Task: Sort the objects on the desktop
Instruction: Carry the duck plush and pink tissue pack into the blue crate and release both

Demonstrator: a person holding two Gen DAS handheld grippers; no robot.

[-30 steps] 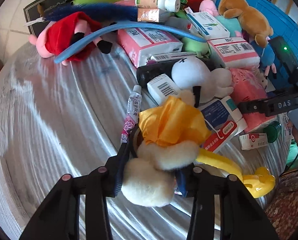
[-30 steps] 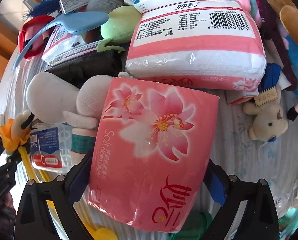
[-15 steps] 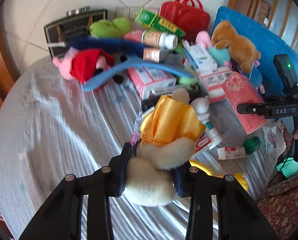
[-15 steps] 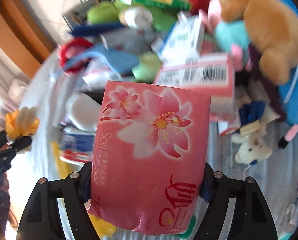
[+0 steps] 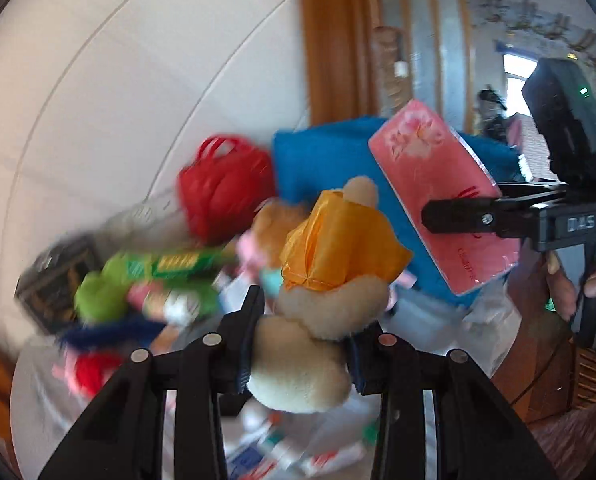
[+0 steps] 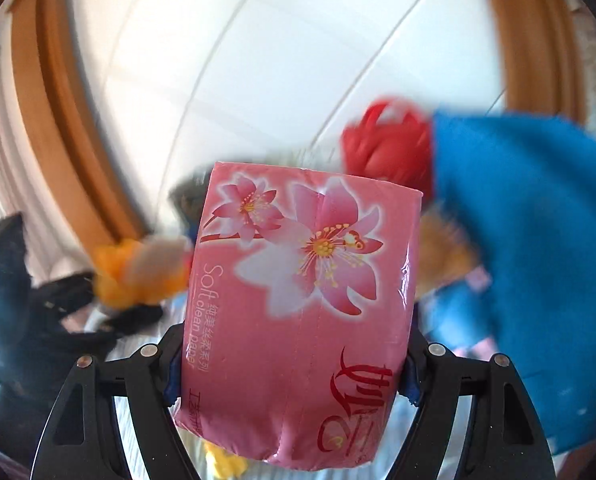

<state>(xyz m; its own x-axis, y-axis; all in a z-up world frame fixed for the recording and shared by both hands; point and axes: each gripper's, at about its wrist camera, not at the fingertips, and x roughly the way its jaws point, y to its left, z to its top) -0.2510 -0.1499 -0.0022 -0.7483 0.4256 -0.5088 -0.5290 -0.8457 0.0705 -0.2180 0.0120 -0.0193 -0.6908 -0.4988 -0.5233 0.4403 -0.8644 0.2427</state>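
Observation:
My left gripper (image 5: 303,344) is shut on a cream plush toy in an orange cloth (image 5: 333,264) and holds it high above the table. It also shows blurred in the right wrist view (image 6: 138,268). My right gripper (image 6: 290,372) is shut on a pink tissue pack with lily print (image 6: 298,296), also lifted. In the left wrist view the pack (image 5: 441,204) and the right gripper (image 5: 493,220) are at the right, a little beyond the plush toy.
A blue basket (image 5: 321,168) (image 6: 537,248) and a red bag (image 5: 222,196) (image 6: 389,148) stand at the back of the table. Blurred toys, a green box (image 5: 170,268) and small packets (image 5: 298,452) lie below. A white wall and wooden frames are behind.
Both grippers have risen and tilted up with their loads. The plush toy and the tissue pack have left the table, and the views now face the wall.

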